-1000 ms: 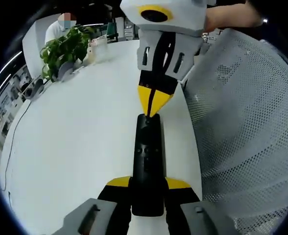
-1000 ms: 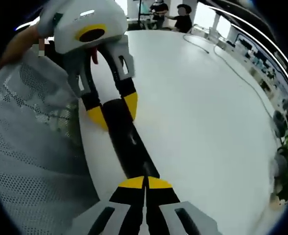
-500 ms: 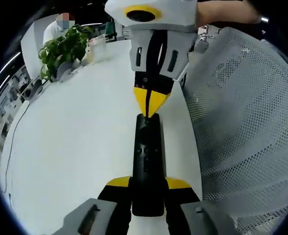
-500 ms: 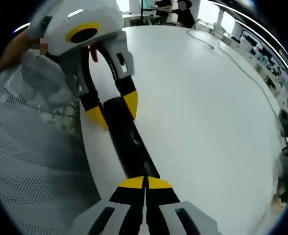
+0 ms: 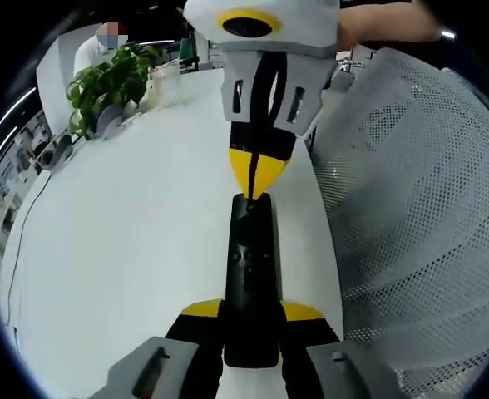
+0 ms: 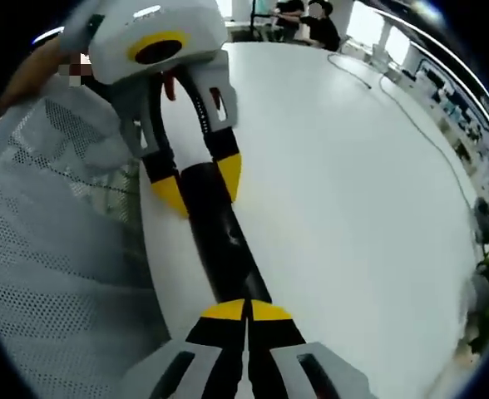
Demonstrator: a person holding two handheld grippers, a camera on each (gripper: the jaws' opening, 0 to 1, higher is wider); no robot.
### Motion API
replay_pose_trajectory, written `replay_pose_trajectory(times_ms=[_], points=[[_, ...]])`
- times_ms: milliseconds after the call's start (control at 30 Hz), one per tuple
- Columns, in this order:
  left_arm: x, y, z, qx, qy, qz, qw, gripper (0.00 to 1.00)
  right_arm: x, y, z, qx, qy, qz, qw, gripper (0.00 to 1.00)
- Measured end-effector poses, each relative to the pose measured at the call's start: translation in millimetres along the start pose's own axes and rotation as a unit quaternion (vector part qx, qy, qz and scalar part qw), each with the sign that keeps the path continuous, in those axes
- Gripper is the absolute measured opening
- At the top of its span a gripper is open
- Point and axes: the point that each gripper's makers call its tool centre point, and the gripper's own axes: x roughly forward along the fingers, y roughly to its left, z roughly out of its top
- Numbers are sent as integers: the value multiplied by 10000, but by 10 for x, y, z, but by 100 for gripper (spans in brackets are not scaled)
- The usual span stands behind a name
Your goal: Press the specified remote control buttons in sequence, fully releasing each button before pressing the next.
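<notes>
White bench (image 5: 128, 249) under my reach. Leafy potted plant (image 5: 103, 83) at its far edge. White mesh chair back (image 5: 427, 224) beside the bench. Thin cable (image 6: 411, 108) trails across the bench top.

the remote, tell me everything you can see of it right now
The remote is a slim black bar, plastic by its look, with small dark buttons along its top face. It lies lengthwise over the white table, near the edge. The left gripper clamps one end between its yellow-tipped jaws. The right gripper, jaws closed, has its yellow tip against the far end, seemingly on a button. Button labels are too small to read.
</notes>
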Motion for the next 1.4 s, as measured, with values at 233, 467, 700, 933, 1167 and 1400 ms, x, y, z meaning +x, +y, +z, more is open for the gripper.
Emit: replay_pose_trajectory(times_ms=[233, 467, 700, 933, 1167, 1400], points=[[-2, 1, -3, -11, -33, -1, 10000, 25, 7, -2, 143, 44, -191, 18, 9998, 0], [-4, 3, -3, -31, -73, -1, 10000, 25, 56, 16, 104, -297, 1, 48, 9995, 0], [-2, 4, -3, -21, -73, -14, 10000, 25, 66, 21, 99, -964, 63, 158, 9952, 0], [-1, 1, 0, -17, -72, -19, 10000, 25, 65, 30, 89, -1281, -11, 177, 9916, 0], [0, -4, 2, -13, -66, -15, 10000, 25, 70, 46, 87, -1482, -223, -111, 9886, 0], [2, -8, 2, -10, -61, -6, 10000, 25, 54, 24, 99, -1150, -400, -132, 9925, 0]])
